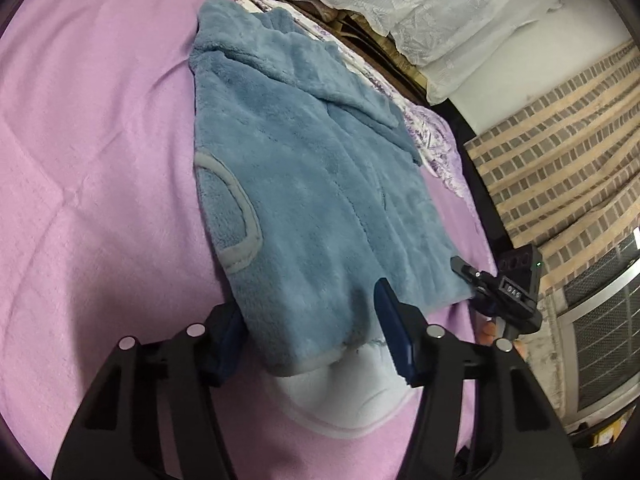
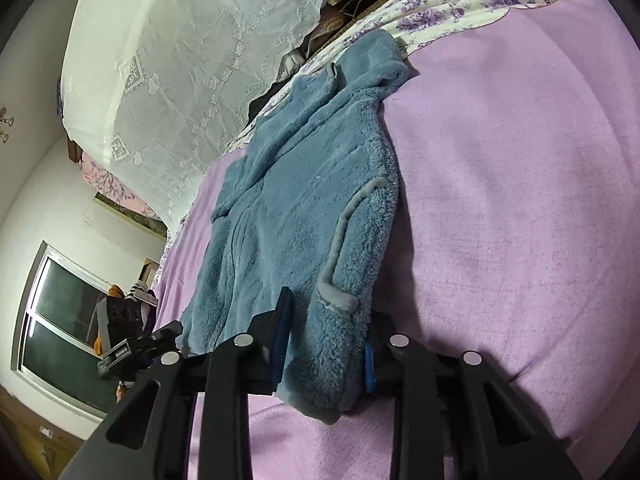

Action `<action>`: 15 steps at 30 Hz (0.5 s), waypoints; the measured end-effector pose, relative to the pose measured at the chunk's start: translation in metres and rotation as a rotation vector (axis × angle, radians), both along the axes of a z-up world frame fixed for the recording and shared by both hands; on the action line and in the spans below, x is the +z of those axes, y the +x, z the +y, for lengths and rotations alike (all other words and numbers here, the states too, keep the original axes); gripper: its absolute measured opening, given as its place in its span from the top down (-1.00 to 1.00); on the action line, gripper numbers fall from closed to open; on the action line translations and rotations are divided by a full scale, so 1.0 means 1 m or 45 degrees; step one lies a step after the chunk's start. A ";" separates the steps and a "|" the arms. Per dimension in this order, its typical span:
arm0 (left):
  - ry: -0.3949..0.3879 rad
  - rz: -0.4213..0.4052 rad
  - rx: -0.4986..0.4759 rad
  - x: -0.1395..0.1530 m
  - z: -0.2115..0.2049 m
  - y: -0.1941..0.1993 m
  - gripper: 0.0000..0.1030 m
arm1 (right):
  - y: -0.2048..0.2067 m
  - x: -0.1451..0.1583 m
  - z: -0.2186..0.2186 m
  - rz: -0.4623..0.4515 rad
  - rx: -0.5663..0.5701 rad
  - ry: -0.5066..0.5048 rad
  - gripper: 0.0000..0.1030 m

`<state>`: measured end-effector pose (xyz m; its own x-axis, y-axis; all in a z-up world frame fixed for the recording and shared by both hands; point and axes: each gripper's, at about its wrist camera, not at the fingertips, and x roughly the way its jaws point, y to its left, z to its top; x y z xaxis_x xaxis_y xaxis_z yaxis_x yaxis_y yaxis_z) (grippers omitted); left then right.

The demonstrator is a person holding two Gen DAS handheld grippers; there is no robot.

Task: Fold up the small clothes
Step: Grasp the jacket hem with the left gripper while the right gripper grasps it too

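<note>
Pink bedspread (image 1: 100,160) carries the blue fleece jacket (image 1: 304,184), laid flat. Left gripper (image 1: 312,332) straddles its near hem corner, right gripper (image 2: 326,340) pinches the other between its fingers, seemingly to lift both corners together for a fold.

Two handheld black grippers, each angled downward at the near hem of a garment.

The left gripper (image 1: 312,328) fills the bottom of its view, blue-padded jaws closed onto fleece. The right gripper (image 2: 326,344) sits bottom centre, jaws clamped on fleece. Fingertips (image 1: 489,332) show at lower right behind it.
</note>
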<state>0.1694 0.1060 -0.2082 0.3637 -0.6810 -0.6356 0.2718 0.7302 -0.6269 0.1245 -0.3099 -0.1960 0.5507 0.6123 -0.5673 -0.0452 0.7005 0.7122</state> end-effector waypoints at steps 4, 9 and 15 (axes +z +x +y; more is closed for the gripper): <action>0.003 0.006 0.023 -0.002 0.000 0.003 -0.01 | 0.000 0.000 0.002 -0.003 -0.004 -0.020 0.61; 0.031 -0.042 0.057 0.003 0.003 -0.005 0.74 | -0.006 0.006 0.000 -0.053 -0.031 -0.020 0.74; -0.052 -0.153 0.122 0.018 0.028 -0.027 0.76 | -0.020 0.012 -0.006 -0.105 -0.052 0.030 0.76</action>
<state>0.1420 0.1335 -0.1897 0.4998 -0.6641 -0.5560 0.2771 0.7308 -0.6238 0.1043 -0.3156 -0.1837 0.6199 0.6010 -0.5046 -0.0762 0.6861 0.7235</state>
